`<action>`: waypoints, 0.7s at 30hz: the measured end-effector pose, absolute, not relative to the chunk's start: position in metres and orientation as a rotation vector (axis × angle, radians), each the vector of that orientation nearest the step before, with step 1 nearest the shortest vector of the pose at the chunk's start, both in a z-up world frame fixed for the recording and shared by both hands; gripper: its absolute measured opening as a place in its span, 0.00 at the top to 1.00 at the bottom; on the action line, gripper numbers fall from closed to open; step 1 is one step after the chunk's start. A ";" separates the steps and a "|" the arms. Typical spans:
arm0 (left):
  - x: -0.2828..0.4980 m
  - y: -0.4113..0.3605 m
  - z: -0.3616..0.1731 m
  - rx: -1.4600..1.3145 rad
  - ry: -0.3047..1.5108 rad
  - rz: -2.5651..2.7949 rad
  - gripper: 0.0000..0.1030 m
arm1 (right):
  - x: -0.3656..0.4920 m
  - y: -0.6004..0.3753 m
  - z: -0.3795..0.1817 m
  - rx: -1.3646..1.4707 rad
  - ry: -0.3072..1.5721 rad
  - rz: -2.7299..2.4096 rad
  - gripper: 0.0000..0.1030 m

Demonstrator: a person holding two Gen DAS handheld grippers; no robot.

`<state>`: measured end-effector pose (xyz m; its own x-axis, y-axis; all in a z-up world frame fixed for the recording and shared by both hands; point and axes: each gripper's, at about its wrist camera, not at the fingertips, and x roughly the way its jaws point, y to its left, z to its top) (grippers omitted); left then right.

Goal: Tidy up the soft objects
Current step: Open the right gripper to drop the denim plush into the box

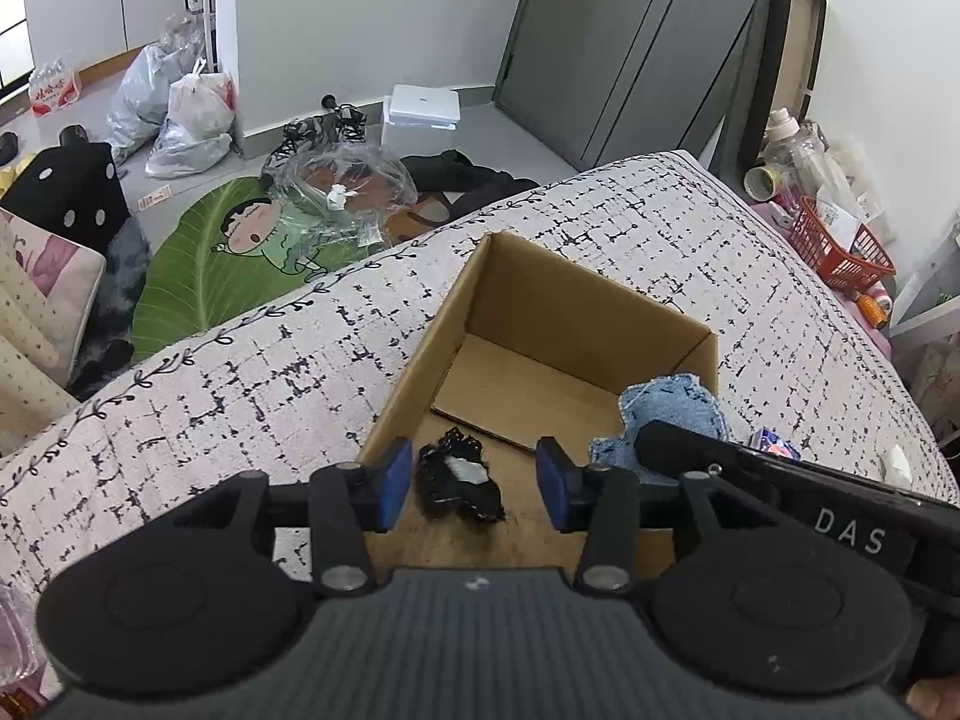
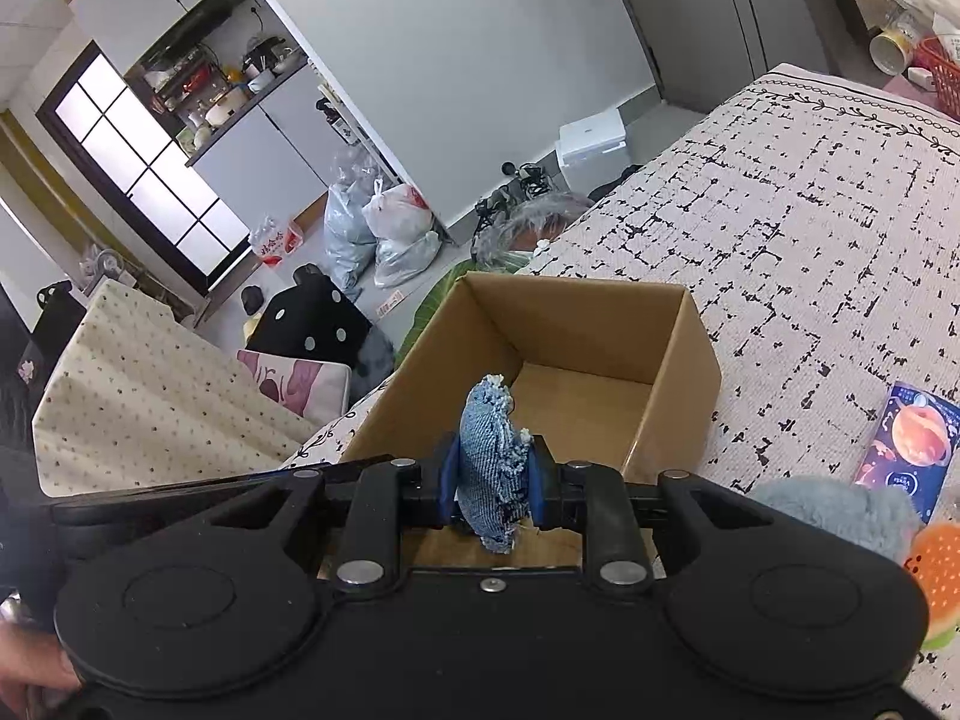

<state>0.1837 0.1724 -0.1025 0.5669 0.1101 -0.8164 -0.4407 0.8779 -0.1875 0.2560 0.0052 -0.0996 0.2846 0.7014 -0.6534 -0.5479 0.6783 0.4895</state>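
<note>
An open cardboard box stands on the patterned bed cover; it also shows in the right wrist view. My left gripper is open above the box's near end, with a black crumpled soft item lying on the box floor between its blue pads. My right gripper is shut on a blue denim cloth piece and holds it over the box's near edge. The same denim cloth and the right gripper's finger show at the box's right side in the left wrist view.
On the bed to the right lie a grey fluffy item, an orange burger-like toy and a blue printed packet. A red basket stands on a side table. The floor holds bags, a green leaf mat and cushions.
</note>
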 end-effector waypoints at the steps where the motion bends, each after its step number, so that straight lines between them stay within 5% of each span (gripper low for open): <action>1: 0.183 0.173 -0.102 -0.396 0.917 0.337 0.56 | 0.256 0.005 -0.100 0.180 0.975 0.844 0.72; 5: 0.180 0.173 -0.096 -0.397 0.918 0.344 0.55 | 0.257 0.004 -0.098 0.164 0.974 0.822 0.49; 12: 0.173 0.166 -0.080 -0.372 0.891 0.352 0.40 | 0.249 -0.011 -0.076 0.146 0.925 0.798 0.25; 21: 0.169 0.145 -0.060 -0.343 0.871 0.346 0.35 | 0.244 -0.043 -0.064 0.136 0.905 0.720 0.22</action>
<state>0.1693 0.1445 -0.0604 0.5961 0.1538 -0.7880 -0.4286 0.8909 -0.1504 0.2439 -0.0426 -0.0636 0.4036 0.6229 -0.6701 -0.5128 0.7606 0.3982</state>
